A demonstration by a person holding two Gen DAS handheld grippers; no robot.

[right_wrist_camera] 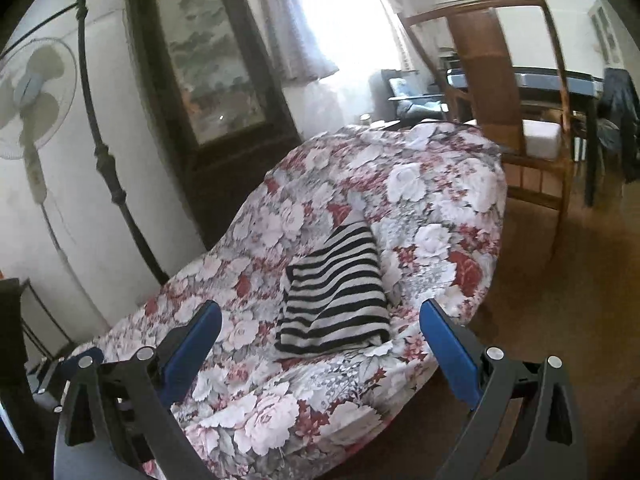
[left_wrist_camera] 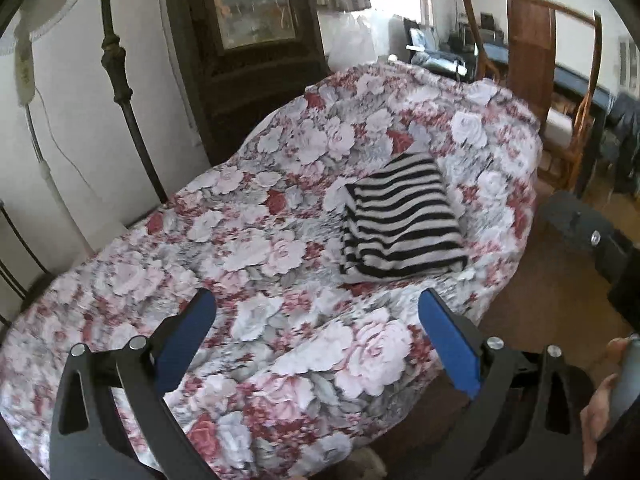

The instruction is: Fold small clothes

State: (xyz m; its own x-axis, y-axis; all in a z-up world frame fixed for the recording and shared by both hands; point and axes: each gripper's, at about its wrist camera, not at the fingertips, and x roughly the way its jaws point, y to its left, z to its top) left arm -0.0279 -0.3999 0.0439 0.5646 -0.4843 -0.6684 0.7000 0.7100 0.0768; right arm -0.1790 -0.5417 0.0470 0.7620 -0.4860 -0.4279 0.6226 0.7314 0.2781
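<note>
The striped top [left_wrist_camera: 402,218] lies on the bed [left_wrist_camera: 248,248] as a compact, squared packet, its layers stacked and its near edge thick with folds. It sits toward the right side of the floral cover, near the edge that drops to the floor [right_wrist_camera: 560,320], and nothing touches it.

Both claws are spread wide and hold nothing. The left claw [left_wrist_camera: 318,320] hovers over bare cover, short of the packet and a little to its left. The right claw [right_wrist_camera: 320,334] is closer in — in its own view the near edge of the packet sits between the two blue pads [right_wrist_camera: 450,350], though whether the fingers are at cloth height or above it I cannot tell. A hand [left_wrist_camera: 604,408] shows at the right edge of the left view, gripping a handle.

Judging by the shape, the folding of this garment looks finished or all but finished: no sleeve or hem trails out, and the outline is tidy. The step in hand seems to be the pause after the last fold. No other garment is in sight on the bed.

What comes next is probably small — a press to flatten the packet, or a lift to set it aside. A lift would call for both claws to close on the thick near edge together, so the layers do not slide apart.
</note>
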